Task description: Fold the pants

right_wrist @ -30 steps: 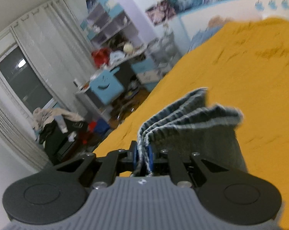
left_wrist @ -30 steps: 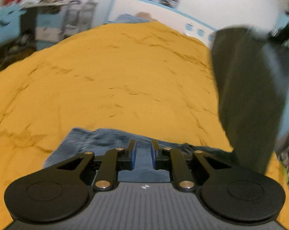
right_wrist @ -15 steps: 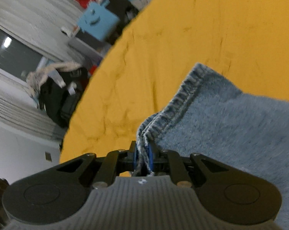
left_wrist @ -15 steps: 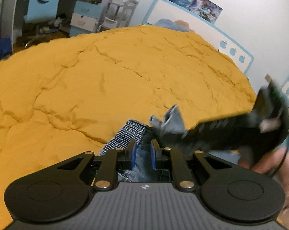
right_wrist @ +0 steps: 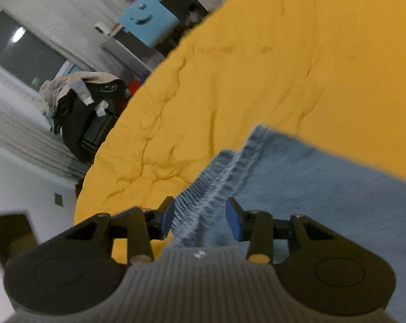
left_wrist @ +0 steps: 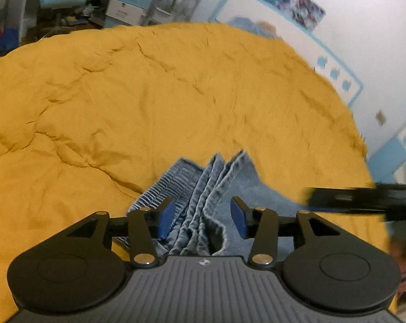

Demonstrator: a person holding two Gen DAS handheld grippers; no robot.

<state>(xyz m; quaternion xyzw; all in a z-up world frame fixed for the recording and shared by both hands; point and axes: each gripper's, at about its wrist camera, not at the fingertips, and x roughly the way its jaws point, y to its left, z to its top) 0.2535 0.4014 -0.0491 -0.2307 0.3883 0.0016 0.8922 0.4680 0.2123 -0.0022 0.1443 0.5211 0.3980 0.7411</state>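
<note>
Blue denim pants [left_wrist: 203, 188] lie on the orange bedspread [left_wrist: 149, 94], several layers of hems and a ribbed waistband bunched together. My left gripper [left_wrist: 203, 219] is open, its blue pads on either side of the bunched layers. In the right wrist view the pants [right_wrist: 324, 188] spread flat to the right. My right gripper [right_wrist: 200, 219] is open too, with the stitched hem edge lying between its jaws. The other gripper shows as a dark blur at the right of the left wrist view [left_wrist: 364, 199].
The orange bedspread [right_wrist: 256, 67] covers the whole bed. Past its edge stand a desk with a blue chair [right_wrist: 146, 21], a black seat piled with clothes [right_wrist: 79, 99], curtains and a window. A white and blue wall [left_wrist: 337, 53] runs along the far side.
Both grippers went from shut on the pants to open. The pants, lifted a second ago, now lie on the bedspread.
</note>
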